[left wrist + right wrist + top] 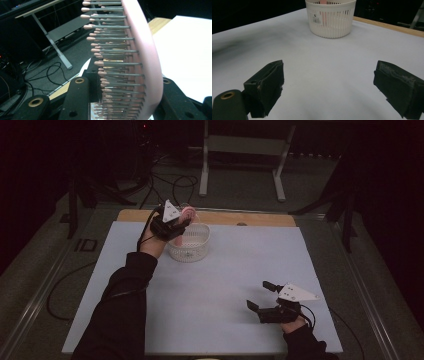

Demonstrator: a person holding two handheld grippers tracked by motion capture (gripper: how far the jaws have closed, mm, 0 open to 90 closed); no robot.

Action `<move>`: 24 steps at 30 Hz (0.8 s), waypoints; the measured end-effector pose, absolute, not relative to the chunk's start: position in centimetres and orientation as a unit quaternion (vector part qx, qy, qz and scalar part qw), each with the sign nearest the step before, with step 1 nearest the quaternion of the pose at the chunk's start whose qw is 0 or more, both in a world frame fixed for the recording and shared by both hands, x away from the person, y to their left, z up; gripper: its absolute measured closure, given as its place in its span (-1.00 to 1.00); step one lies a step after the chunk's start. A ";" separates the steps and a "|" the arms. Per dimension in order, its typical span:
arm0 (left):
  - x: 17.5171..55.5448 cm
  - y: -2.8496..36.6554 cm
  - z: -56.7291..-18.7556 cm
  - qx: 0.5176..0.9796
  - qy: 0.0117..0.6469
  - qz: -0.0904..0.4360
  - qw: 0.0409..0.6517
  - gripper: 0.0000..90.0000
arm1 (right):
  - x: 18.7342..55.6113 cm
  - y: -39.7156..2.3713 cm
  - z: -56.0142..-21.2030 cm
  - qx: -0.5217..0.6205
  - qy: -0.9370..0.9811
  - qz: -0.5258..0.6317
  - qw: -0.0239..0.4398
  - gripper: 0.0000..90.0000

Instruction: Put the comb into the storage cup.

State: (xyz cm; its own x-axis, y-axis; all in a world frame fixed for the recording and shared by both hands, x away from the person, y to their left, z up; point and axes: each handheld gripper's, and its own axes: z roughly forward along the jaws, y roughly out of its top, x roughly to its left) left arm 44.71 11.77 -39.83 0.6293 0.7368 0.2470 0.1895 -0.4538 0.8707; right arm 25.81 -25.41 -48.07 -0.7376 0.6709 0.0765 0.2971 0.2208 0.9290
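Left gripper [181, 221] is clamping a pink plastic hairbrush with grey pink-tipped bristles [140, 57], holding it above the white slotted plastic basket [189, 251], probably for dropping in. Right gripper [266, 299] is idling spread wide, holding nothing, over the white table [220, 285].

The person's left arm, in a dark sleeve, reaches forward from the bottom left of the high view, forearm stretched toward the far side of the counter. The left claw [176, 222] is raised above the counter's surface, its grey three-cornered plate on top, and its jaws are closed on a pink hairbrush [140, 62]; in the left gripper view the two black jaws press the brush from either side, bristles facing left. The right hand sits low at the near right, with little more than the wrist and cuff visible. The right claw [261, 296] points left across the counter, jaws spread wide apart with nothing between them, hovering close to the surface.
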 end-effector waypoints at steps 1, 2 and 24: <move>44.7 11.7 -40.0 0.793 0.291 0.317 0.432 0.44 | 25.8 -25.4 -48.1 0.317 0.762 0.538 0.174 -0.79; 44.7 11.6 -40.1 0.793 0.290 0.317 0.432 0.44 | 25.8 -25.4 -48.1 0.317 0.762 0.538 0.173 -0.79; 44.3 9.8 -41.8 0.807 0.267 0.344 0.400 0.44 | 25.8 -25.3 -48.0 0.314 0.764 0.536 0.174 -0.79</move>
